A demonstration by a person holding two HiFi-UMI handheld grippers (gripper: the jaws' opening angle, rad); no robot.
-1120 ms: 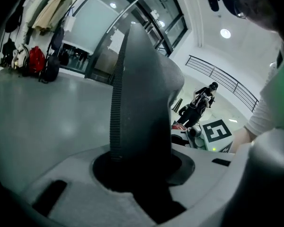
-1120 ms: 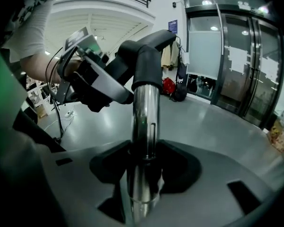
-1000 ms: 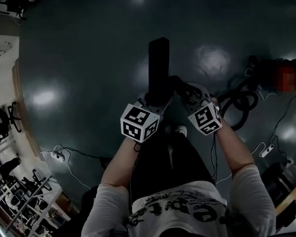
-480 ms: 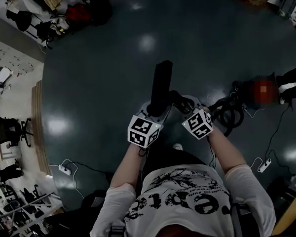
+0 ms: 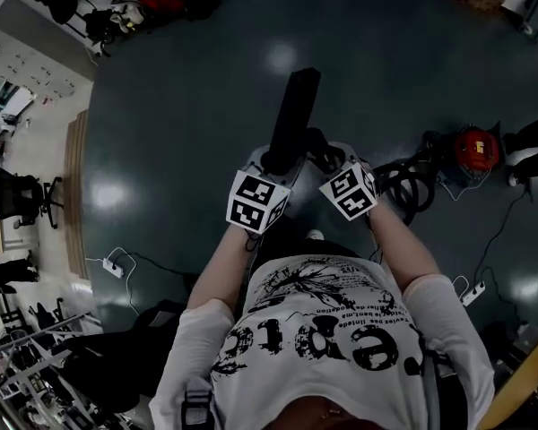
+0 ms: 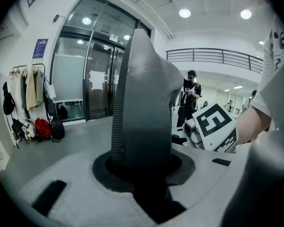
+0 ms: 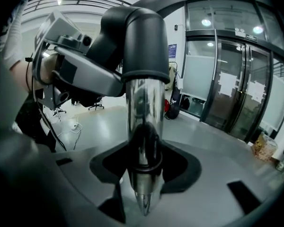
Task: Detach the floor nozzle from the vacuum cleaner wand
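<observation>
While both grippers are up in front of the person's chest, the floor nozzle [image 5: 291,119] sits in the middle of the head view, held in the air and pointing toward the top of the frame. The left gripper [image 6: 142,169] has its fingers [image 6: 61,183] closed fairly narrow on the nozzle's dark grey body, ridged edge facing left in the left gripper view. The right gripper [image 7: 143,167] has its fingers [image 7: 227,174] set wider, clamped around the chrome wand [image 7: 142,112]. The wand's top end goes into the nozzle's black neck elbow [image 7: 135,37], so the two are joined. A red vacuum cleaner [image 5: 473,149] sits on the floor [image 5: 179,106] at right, with its black hose [image 5: 412,186] coiled beside it.
</observation>
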